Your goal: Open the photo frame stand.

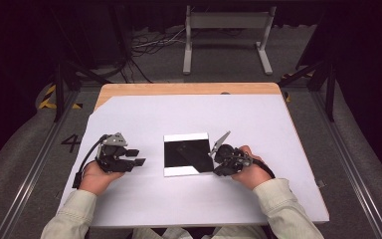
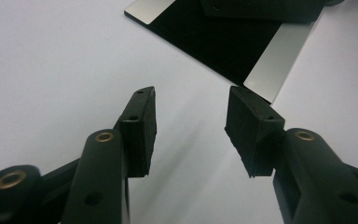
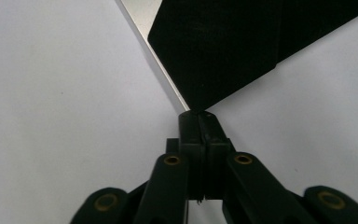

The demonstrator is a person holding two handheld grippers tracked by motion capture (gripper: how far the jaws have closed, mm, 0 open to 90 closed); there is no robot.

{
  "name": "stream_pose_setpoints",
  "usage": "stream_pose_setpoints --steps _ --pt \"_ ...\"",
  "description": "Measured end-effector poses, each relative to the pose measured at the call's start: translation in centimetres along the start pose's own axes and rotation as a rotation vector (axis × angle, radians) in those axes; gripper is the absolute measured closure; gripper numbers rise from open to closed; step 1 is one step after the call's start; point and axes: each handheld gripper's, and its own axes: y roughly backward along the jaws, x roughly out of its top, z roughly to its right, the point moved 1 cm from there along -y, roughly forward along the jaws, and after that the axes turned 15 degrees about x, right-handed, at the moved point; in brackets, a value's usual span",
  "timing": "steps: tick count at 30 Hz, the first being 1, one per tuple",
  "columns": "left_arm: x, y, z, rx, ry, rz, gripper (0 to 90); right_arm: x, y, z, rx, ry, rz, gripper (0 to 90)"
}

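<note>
Your right claw (image 1: 218, 160) is clenched on the near right corner of the flat square sheet with a black middle and silvery strips along two edges (image 1: 186, 154); in the right gripper view the two black jaws are pressed together with the sheet's corner pinched at their tips, and the black face appears folded or lifted there, a dark triangular flap lying back over the rest. From above, that flap shows as a darker wedge running from the corner toward about 10 o'clock across the sheet. The sheet itself lies at the middle of the white-covered counter (image 1: 144, 199), with your right hand (image 1: 251, 172) just at its 4 o'clock side. Taking the corner looks like the sensible place to grip, since a thin sheet lying flat offers no other edge to get under. Your left claw (image 1: 138, 157) is released, jaws spread wide with nothing between them, resting on the counter at 9 o'clock of the sheet and apart from it; in the left gripper view it points toward the sheet's nearest corner. My guess is that it waits there to steady or take the sheet's left side.
</note>
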Motion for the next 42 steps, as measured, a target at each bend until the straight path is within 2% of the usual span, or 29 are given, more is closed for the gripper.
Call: stream_pose_setpoints --steps 5,10,21,26,31,42 --pt "0.0 0.0 0.0 -0.001 0.004 0.000 53.4 -0.2 0.3 0.0 0.009 0.009 0.019 89.9" --pt "0.0 0.0 -0.1 -0.001 0.001 0.000 53.4 -0.2 1.0 -0.2 0.014 0.027 0.060 90.0" --pt "0.0 0.0 0.0 -0.002 0.003 0.001 53.4 -0.1 2.4 -0.8 -0.005 0.082 0.178 90.0" --pt "0.0 0.0 -0.1 -0.004 0.002 0.001 53.3 -0.1 3.1 -0.9 -0.006 0.114 0.267 90.0" --pt "-0.1 -0.1 -0.1 0.000 -0.001 0.002 53.0 -0.2 3.5 -0.9 -0.002 0.115 0.333 90.0" --pt "-0.1 -0.2 -0.1 -0.005 0.008 -0.001 52.7 -0.2 3.8 -1.0 0.005 0.121 0.434 90.0"
